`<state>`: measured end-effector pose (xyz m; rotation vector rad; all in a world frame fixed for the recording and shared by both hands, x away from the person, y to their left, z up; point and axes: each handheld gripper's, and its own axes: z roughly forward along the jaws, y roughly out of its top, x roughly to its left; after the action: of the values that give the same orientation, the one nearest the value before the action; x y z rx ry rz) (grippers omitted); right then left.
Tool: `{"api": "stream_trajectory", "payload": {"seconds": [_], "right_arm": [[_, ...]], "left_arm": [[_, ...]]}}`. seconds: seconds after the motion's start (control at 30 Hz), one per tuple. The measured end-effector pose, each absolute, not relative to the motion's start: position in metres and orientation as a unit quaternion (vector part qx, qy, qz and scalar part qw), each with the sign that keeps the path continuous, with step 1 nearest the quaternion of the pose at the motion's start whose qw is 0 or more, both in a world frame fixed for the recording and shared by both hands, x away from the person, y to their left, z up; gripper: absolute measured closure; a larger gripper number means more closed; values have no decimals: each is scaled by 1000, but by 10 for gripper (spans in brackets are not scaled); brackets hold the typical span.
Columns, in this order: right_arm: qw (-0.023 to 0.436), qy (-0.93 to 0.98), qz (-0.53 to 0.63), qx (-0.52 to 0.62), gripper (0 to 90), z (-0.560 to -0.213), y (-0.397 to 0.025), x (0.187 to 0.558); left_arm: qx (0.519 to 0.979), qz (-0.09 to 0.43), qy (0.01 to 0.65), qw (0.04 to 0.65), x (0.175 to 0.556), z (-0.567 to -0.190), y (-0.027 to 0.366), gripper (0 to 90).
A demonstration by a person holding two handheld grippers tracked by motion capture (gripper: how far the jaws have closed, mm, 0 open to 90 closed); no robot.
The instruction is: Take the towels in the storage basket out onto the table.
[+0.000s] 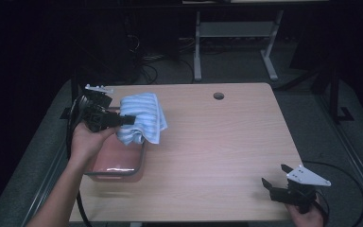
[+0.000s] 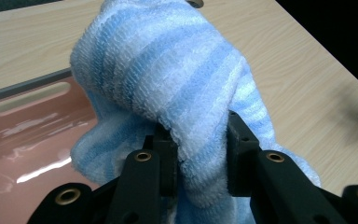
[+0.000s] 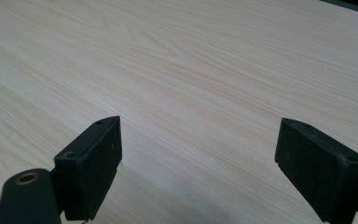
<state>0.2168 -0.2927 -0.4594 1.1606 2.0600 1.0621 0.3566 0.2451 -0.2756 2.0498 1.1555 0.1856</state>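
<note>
While we hold the left gripper (image 1: 123, 119) above the pink tub (image 1: 116, 163), its jaws are clamped on a bunched fold of the blue striped towel (image 1: 142, 118), which hangs in the air over the far end of the tub and partly beyond its rim. We judge the towel to be light, soft and limp, not fragile; it sags around the jaws, so a thick fold is the safest place to pinch. Well apart from the tub, at the near corner of the table (image 1: 217, 142), our right gripper (image 1: 276, 177) rests with its jaws wide apart, holding nothing.
</note>
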Motion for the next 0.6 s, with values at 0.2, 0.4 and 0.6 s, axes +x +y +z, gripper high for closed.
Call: {"api": "stream_trajectory", "payload": {"seconds": [0.2, 0.4, 0.6], "right_arm": [[274, 763, 396, 432, 143, -459, -294, 216], [273, 762, 396, 433, 143, -459, -294, 216], [275, 761, 397, 432, 143, -458, -294, 215]], "left_arm": [[806, 66, 447, 381, 359, -281, 233, 702], [813, 60, 438, 380, 364, -284, 215, 702], [820, 54, 428, 375, 367, -288, 198, 702]]}}
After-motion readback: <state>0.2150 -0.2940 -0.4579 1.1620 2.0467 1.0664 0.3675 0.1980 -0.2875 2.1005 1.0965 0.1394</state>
